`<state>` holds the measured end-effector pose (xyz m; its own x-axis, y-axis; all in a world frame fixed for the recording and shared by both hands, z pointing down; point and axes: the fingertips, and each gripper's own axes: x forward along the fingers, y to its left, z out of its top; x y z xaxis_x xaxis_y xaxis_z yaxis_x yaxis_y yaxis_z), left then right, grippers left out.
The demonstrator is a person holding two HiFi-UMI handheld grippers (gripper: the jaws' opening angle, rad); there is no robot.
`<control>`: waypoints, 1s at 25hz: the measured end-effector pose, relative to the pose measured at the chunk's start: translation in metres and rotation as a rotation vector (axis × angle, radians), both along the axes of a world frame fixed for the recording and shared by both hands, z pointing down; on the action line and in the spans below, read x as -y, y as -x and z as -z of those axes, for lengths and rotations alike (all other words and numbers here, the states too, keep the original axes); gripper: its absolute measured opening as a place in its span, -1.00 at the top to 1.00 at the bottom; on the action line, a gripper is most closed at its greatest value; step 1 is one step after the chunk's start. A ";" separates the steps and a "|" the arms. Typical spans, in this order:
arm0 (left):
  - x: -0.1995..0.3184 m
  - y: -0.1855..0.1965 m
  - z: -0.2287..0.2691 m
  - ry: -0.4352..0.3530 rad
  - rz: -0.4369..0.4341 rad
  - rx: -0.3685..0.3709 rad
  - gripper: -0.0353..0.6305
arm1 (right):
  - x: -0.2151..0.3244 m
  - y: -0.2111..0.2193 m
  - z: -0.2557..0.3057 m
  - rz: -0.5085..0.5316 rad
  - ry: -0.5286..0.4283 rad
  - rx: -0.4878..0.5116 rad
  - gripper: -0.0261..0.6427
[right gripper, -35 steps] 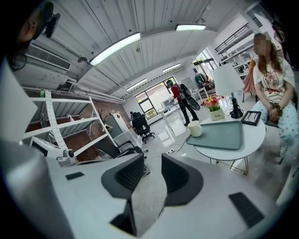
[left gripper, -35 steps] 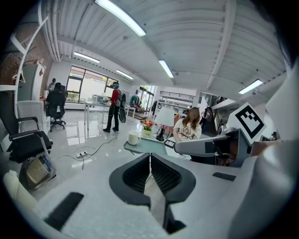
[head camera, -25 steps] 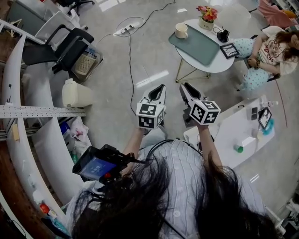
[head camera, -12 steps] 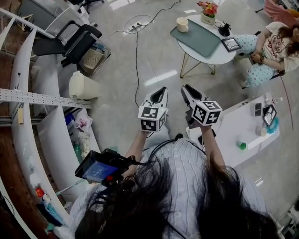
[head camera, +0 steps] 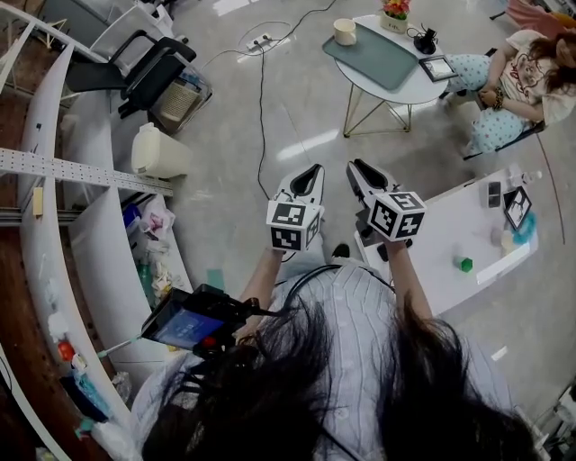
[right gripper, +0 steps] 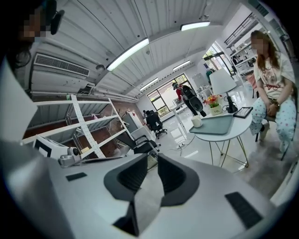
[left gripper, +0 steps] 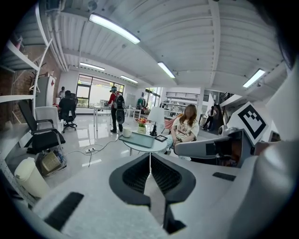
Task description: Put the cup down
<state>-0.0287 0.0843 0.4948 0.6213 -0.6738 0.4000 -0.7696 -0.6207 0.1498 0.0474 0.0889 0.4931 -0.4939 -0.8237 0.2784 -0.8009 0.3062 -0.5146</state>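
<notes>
A cream cup (head camera: 345, 31) stands on the round white table (head camera: 396, 90) far ahead, beside a teal mat (head camera: 373, 56). It also shows small in the left gripper view as the cup (left gripper: 127, 132) and in the right gripper view as the cup (right gripper: 196, 122). Both grippers hang side by side in the air above the floor, well short of the table. My left gripper (head camera: 312, 169) is shut with nothing in it, and its tips (left gripper: 149, 156) meet. My right gripper (head camera: 354, 165) is closing its last bit onto nothing, its pads (right gripper: 140, 175) nearly together.
A seated person (head camera: 513, 85) is at the table's right. A flower pot (head camera: 394, 11) and a framed tablet (head camera: 438, 67) are on the table. A white desk (head camera: 459, 239) lies close on my right. Curved shelves (head camera: 81, 261), an office chair (head camera: 135, 67), a bin (head camera: 157, 151) and a floor cable (head camera: 261, 108) are on the left.
The round table and cup have slid up and away in the head view, so the person has drawn back from them. Both grippers keep their places side by side.
</notes>
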 end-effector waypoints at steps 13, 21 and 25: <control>-0.052 0.007 -0.008 0.004 0.036 -0.006 0.84 | -0.053 0.013 -0.002 0.056 -0.012 -0.039 0.67; -0.061 0.018 -0.006 0.001 0.051 0.001 0.84 | -0.064 0.024 -0.002 0.074 -0.008 -0.043 0.67; -0.063 0.012 -0.005 -0.005 0.042 0.002 0.84 | -0.067 0.022 -0.001 0.074 -0.011 -0.047 0.67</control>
<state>-0.0412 0.1474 0.5000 0.5916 -0.7010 0.3981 -0.7953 -0.5886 0.1454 0.0256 0.1558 0.4946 -0.5402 -0.7884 0.2941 -0.7989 0.3707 -0.4737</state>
